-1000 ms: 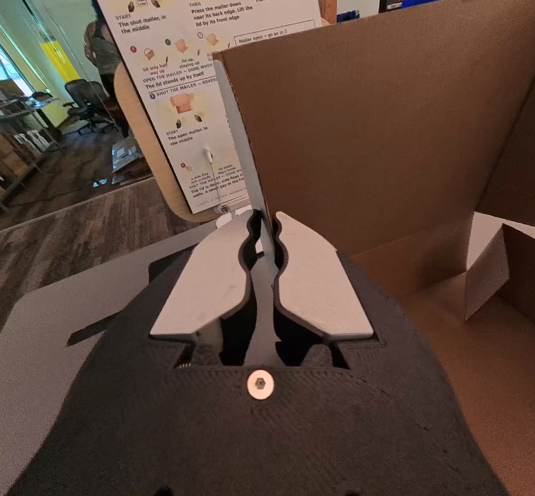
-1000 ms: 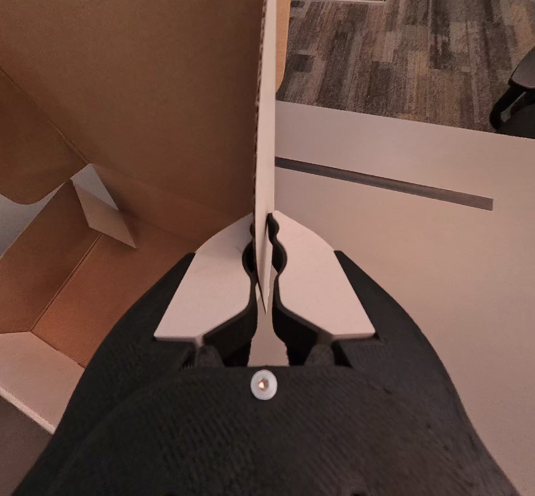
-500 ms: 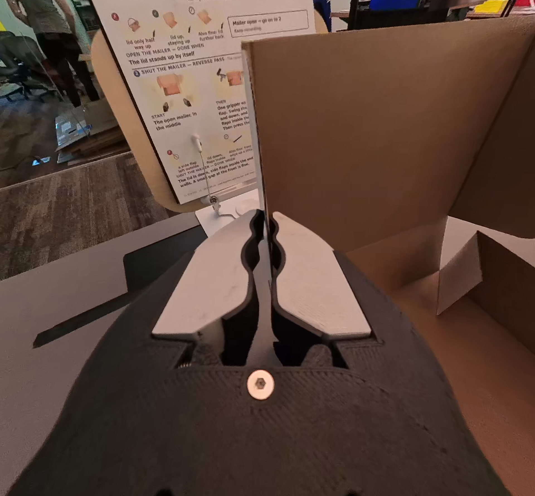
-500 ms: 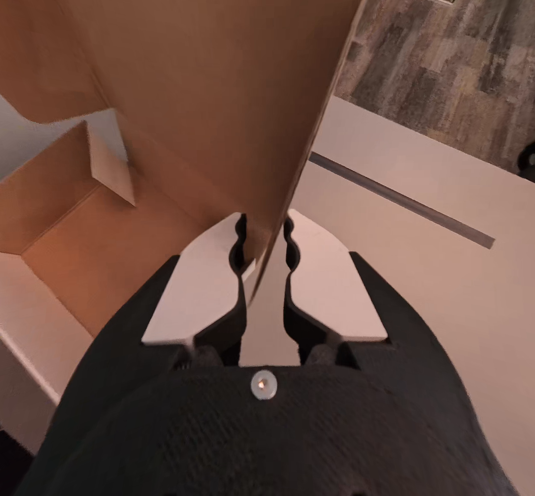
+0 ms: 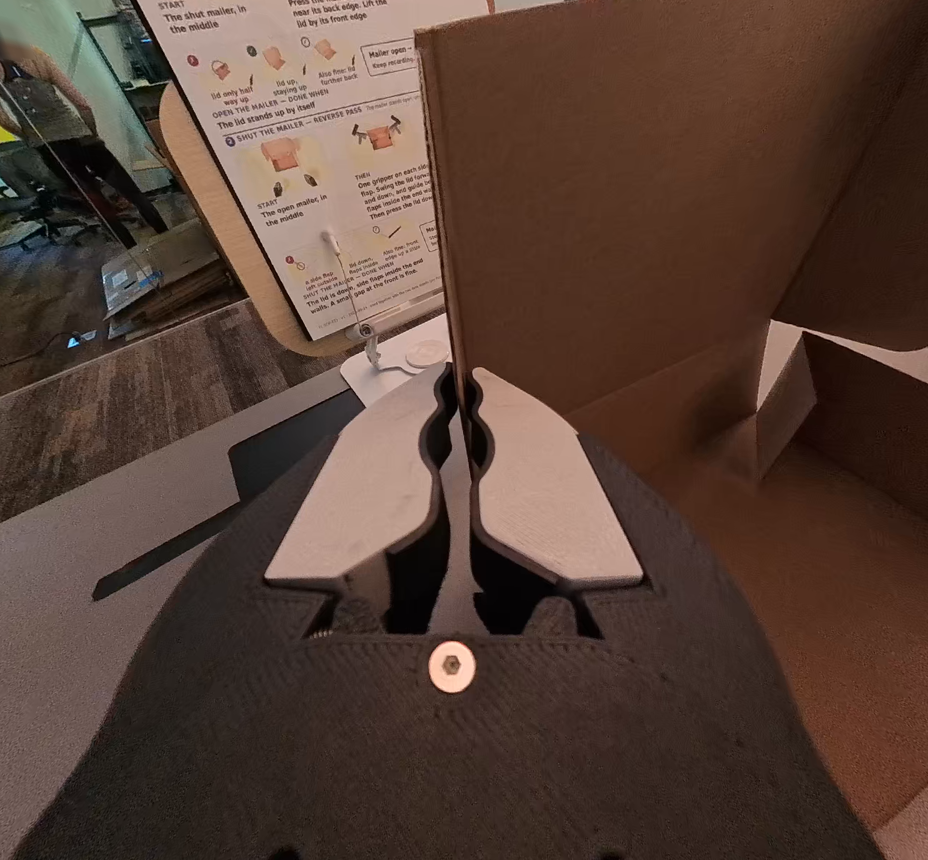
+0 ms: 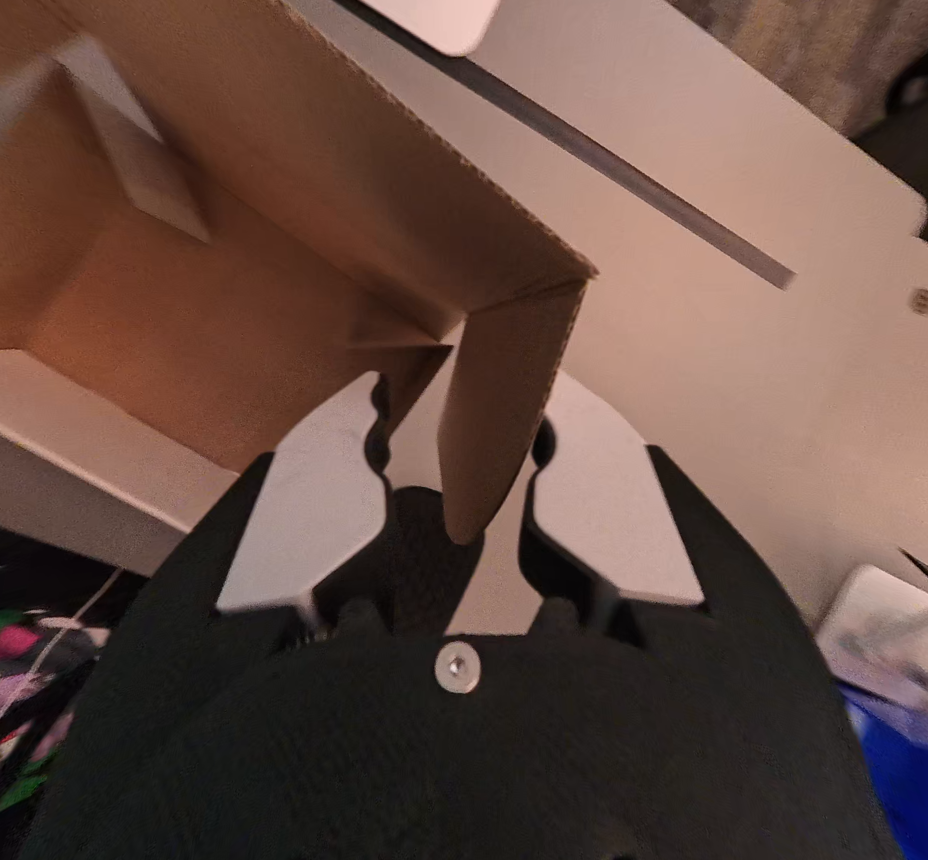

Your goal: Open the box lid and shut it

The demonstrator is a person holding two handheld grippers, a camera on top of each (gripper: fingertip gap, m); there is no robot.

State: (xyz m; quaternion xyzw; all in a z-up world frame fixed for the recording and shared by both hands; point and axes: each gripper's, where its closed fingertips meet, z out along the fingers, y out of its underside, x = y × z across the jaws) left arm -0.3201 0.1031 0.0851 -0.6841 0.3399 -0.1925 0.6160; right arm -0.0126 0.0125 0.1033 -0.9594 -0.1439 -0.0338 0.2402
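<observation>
Our left tool (image 5: 464,379) is clenched on the left side flap (image 5: 592,213) of the lid, its fingers closed tight on the upright cardboard edge, as it was a second ago. The change is on the other side. Our right tool (image 6: 459,414), which was pinching the right side flap (image 6: 494,409) a second ago, has let go: its fingers now stand apart with the flap loose between them, folded forward from the lid (image 6: 281,118) and hanging free. The right view is blurred and has swung sharply, so that hand is moving.

The box (image 5: 823,509) sits open on the worktop (image 6: 703,324), its brown floor visible in both views, with the lid leaning over it on the right. An instruction sheet (image 5: 301,108) stands behind the box on a stand.

We judge that the shutting pass is under way: the lid is coming forward and down. With the right flap released, it needs guiding inside the end wall, or it may stay outside when the lid lands.
</observation>
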